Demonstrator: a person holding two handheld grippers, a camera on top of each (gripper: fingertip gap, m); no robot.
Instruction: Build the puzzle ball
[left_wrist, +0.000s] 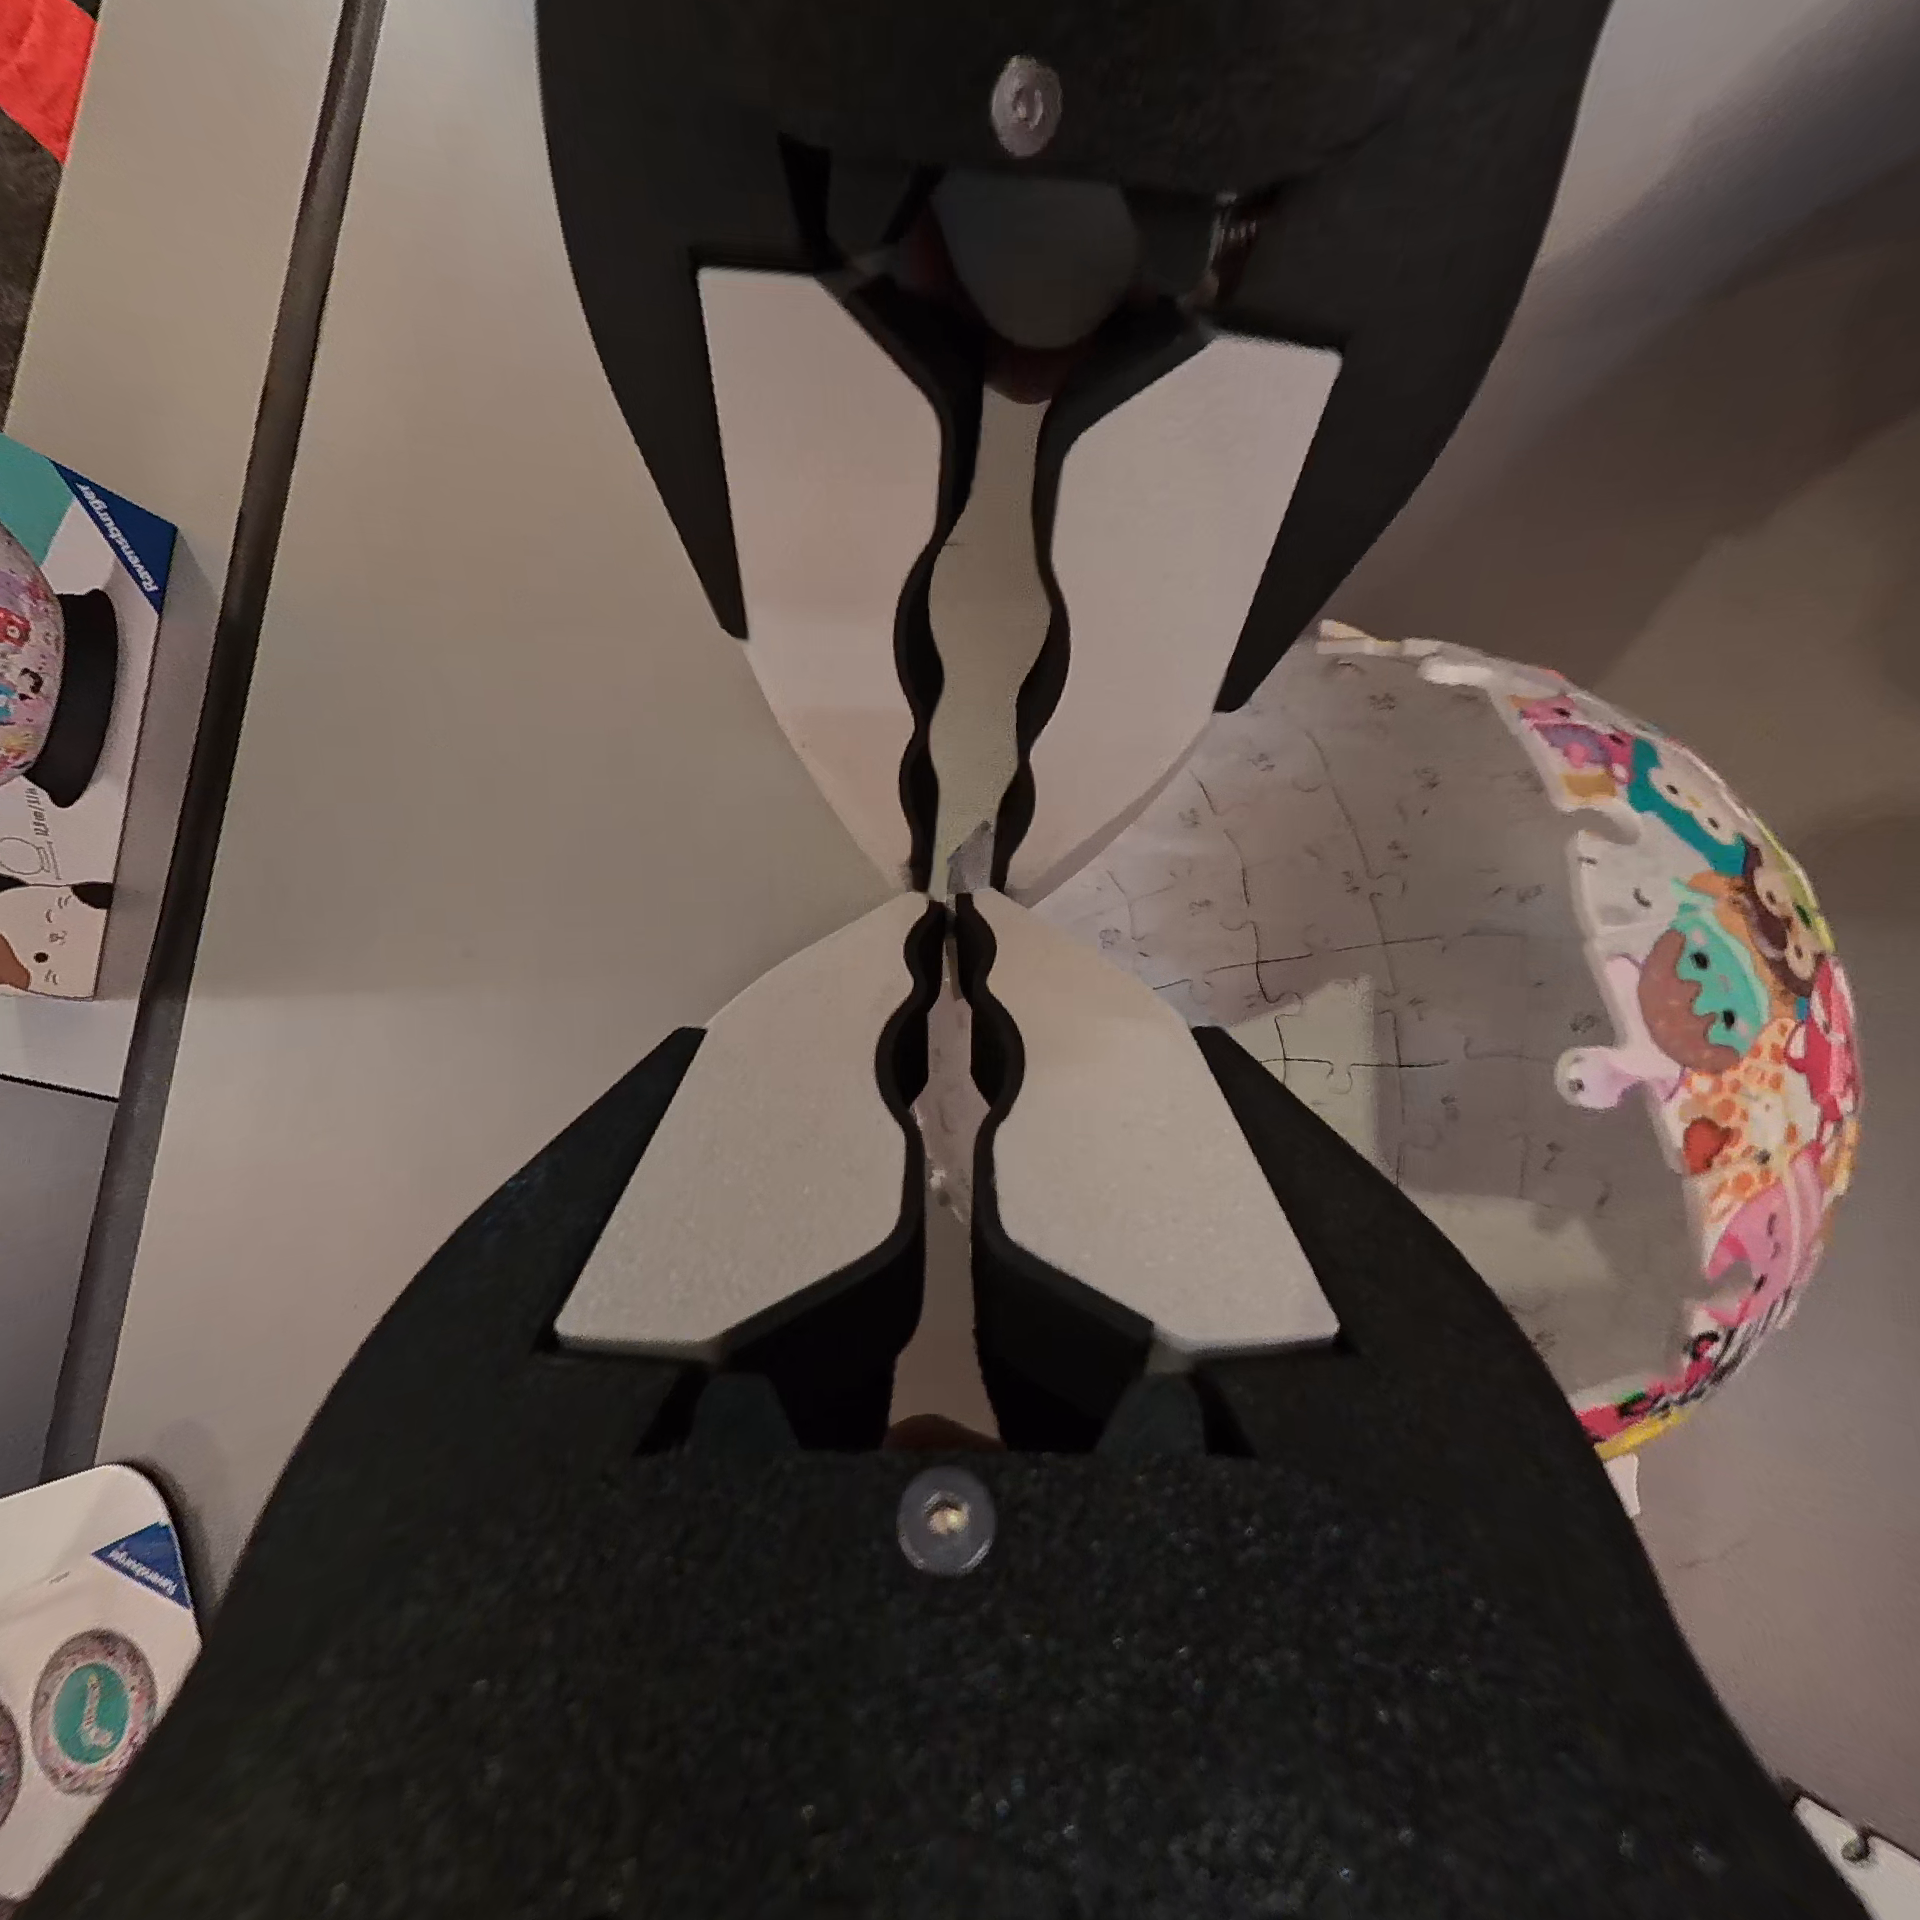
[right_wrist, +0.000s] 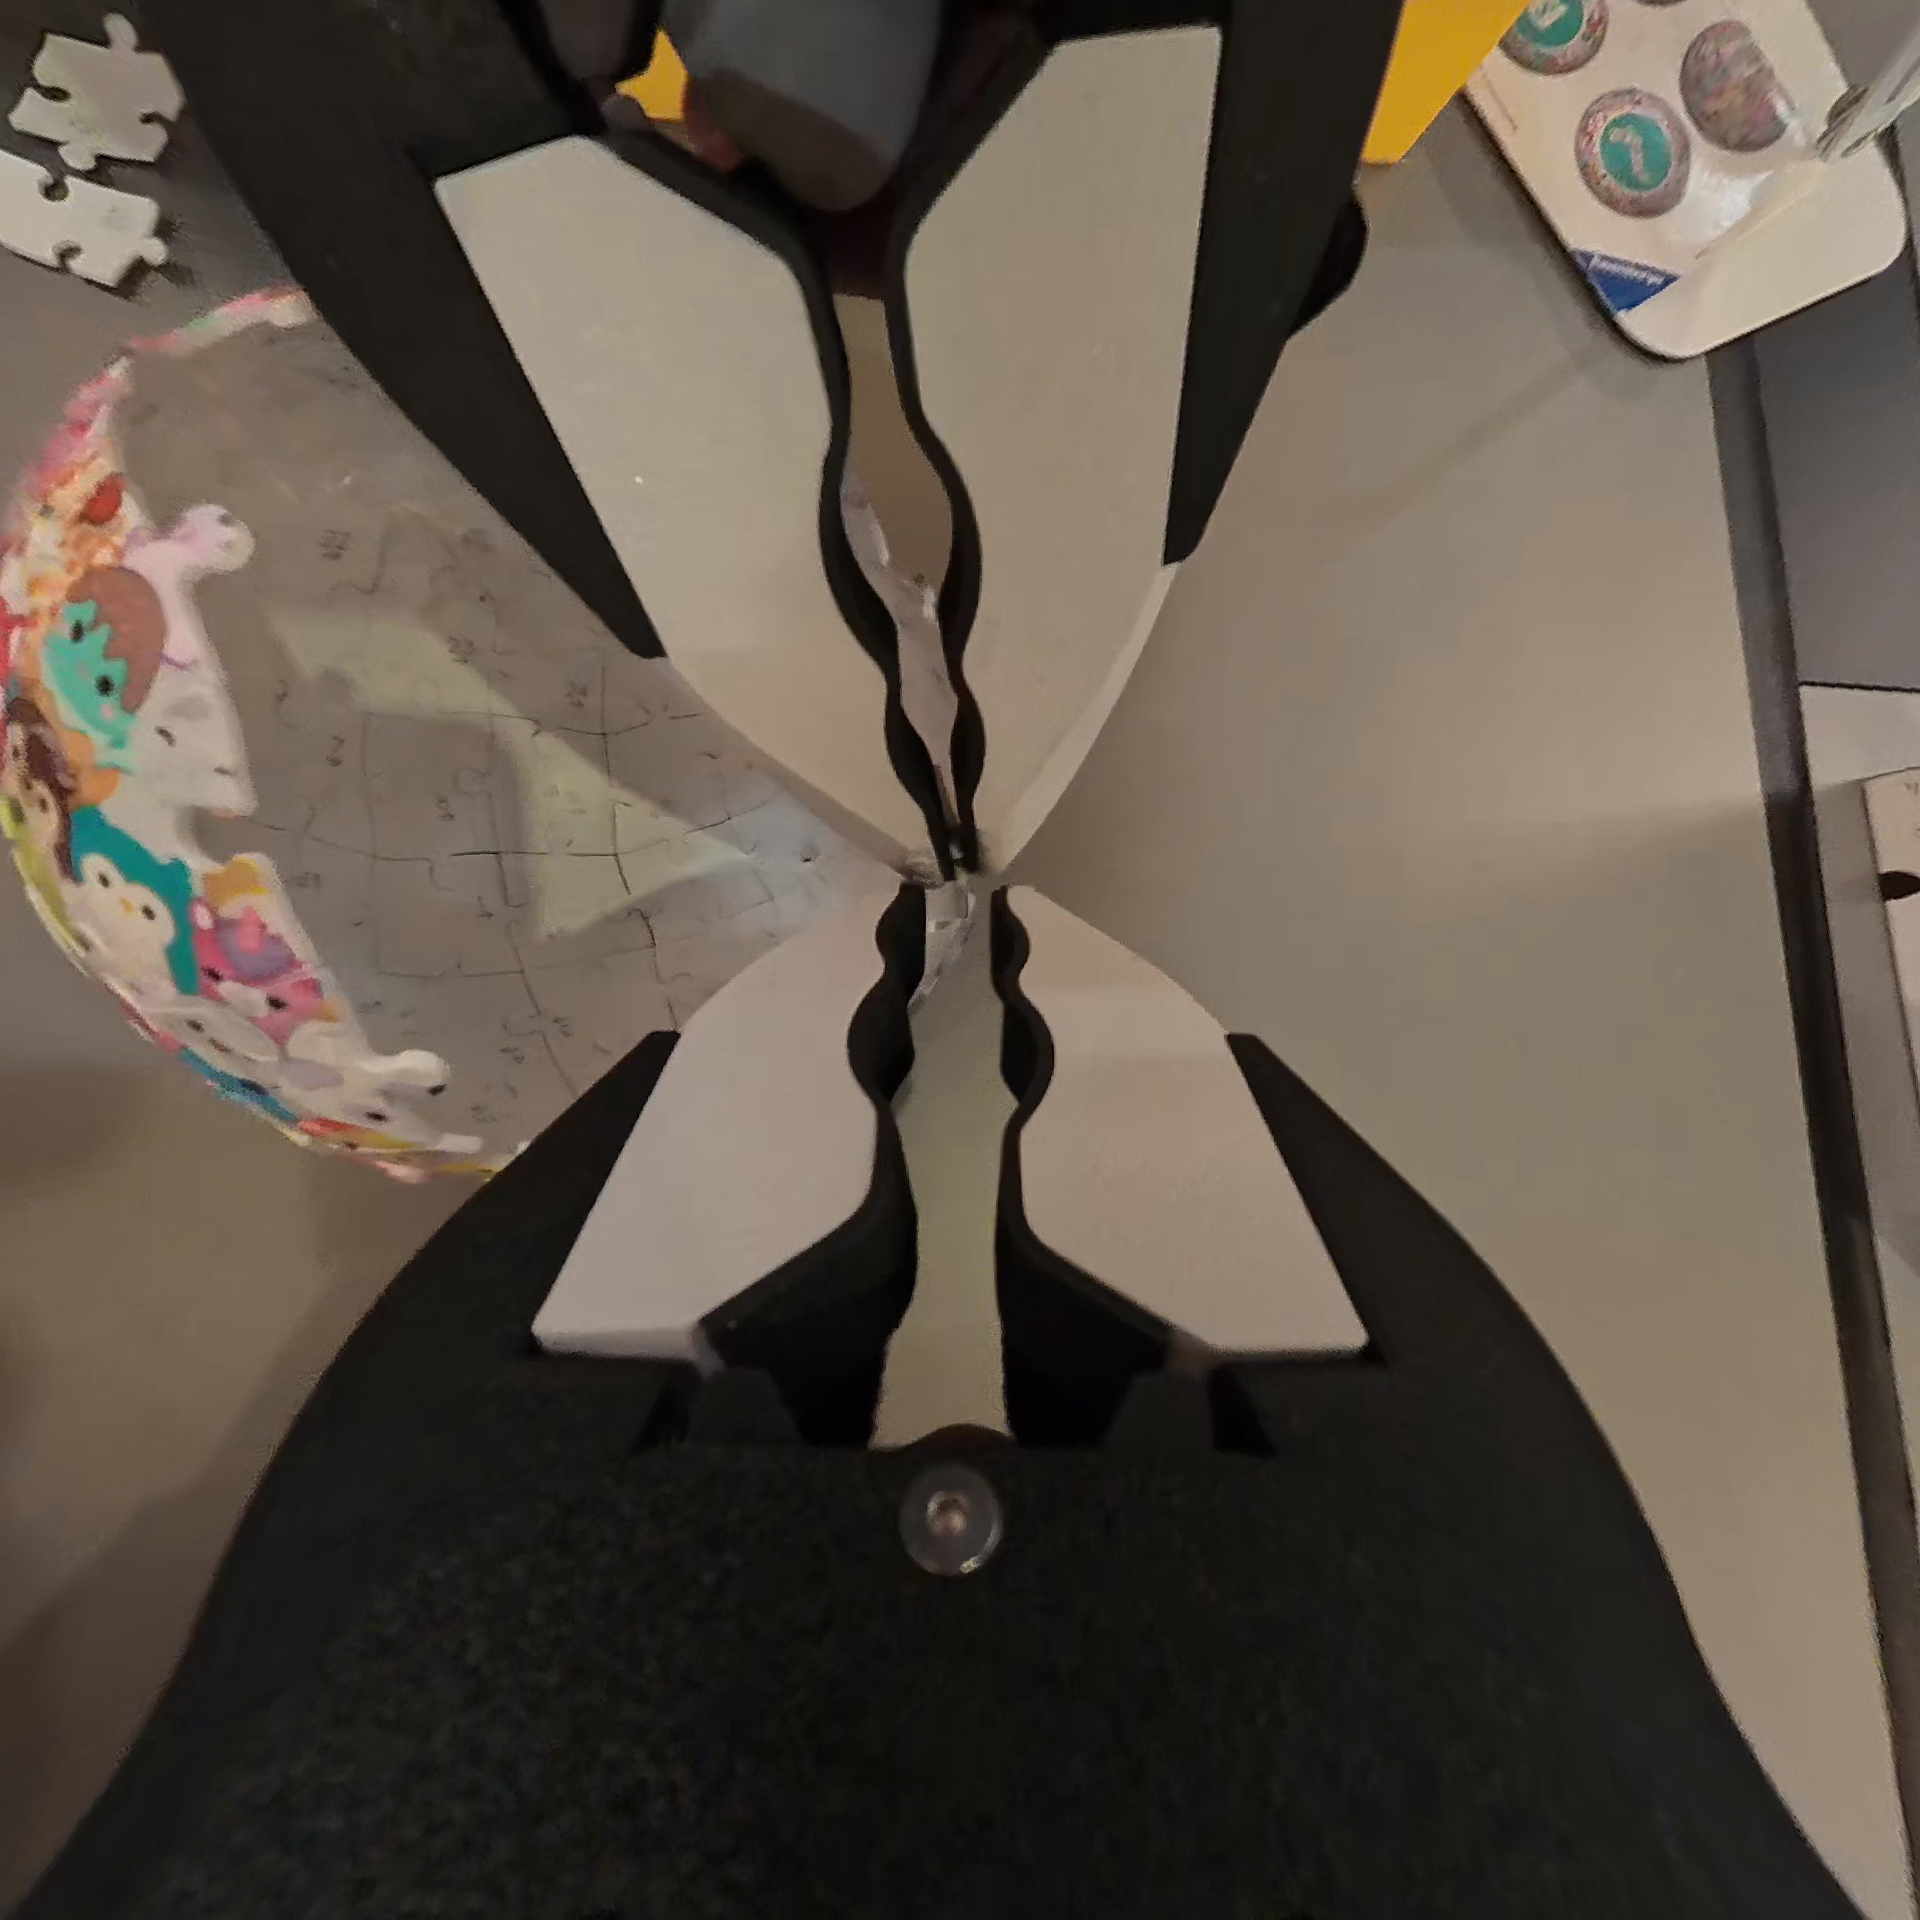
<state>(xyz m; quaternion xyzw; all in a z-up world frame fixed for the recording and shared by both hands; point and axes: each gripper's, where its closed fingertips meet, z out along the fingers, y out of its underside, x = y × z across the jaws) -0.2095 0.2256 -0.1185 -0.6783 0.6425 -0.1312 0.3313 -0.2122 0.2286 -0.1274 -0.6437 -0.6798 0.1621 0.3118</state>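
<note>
My left wrist camera sits just behind the left gripper (left_wrist: 951, 904) and looks forward along its two fingers, down at the pale table (left_wrist: 499, 727); the other gripper meets it tip to tip from the top of the frame. My right wrist camera sits the same way behind the right gripper (right_wrist: 956, 883), facing the opposite direction, with the left one coming in from above. Both views are close and wide-angle. They share the half-built puzzle ball (left_wrist: 1507, 997), seen on the right in the left view and on the left (right_wrist: 343, 748) in the right view, and the table.
</note>
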